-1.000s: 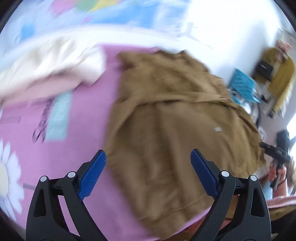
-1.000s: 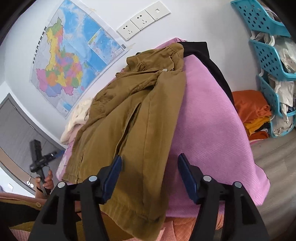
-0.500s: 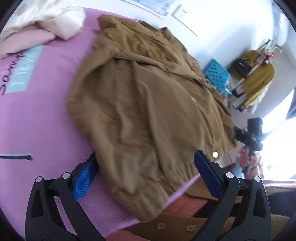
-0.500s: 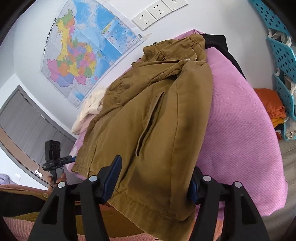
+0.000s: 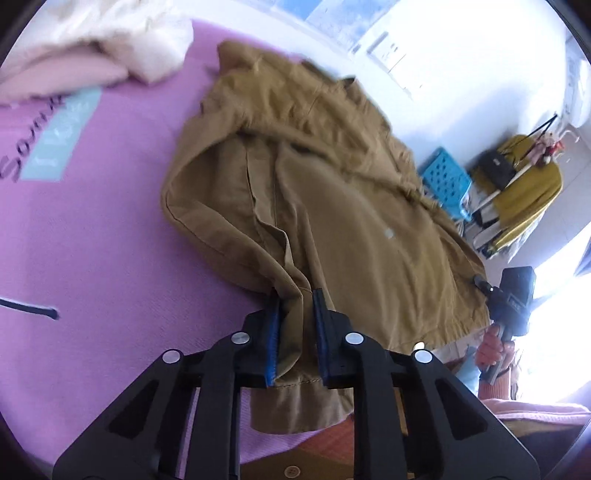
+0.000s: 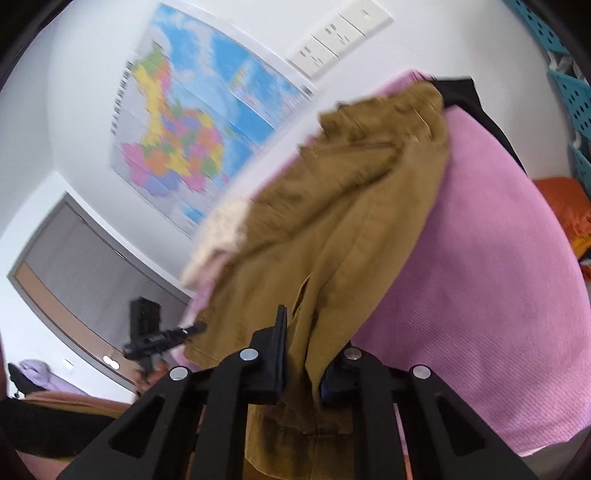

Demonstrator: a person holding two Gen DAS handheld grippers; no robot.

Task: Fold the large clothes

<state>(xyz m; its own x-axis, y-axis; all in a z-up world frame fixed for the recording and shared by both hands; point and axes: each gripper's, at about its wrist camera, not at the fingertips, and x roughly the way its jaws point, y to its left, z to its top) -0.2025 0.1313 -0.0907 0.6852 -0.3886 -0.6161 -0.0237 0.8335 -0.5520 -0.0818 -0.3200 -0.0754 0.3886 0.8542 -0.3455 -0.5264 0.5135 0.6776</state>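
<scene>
- Left gripper (image 5: pixel 295 332) closing on the near hem of the brown jacket (image 5: pixel 332 206), cloth bunched between the blue pads; right gripper (image 6: pixel 301 354) likewise closing, hem fabric pinched between its jaws.
- Jacket spread mostly flat on the pink bedspread (image 5: pixel 92 221), collar far, hem near; no fold made yet, so judged barely started: grips just being taken, every fold left.
- Left wrist view only: cream bedding (image 5: pixel 122 44) heaped beyond, blue crate (image 5: pixel 447 181) and a clothes rack.
- Right wrist view only: wall map (image 6: pixel 192 140), wall sockets (image 6: pixel 340 33), black cloth under the collar.
</scene>
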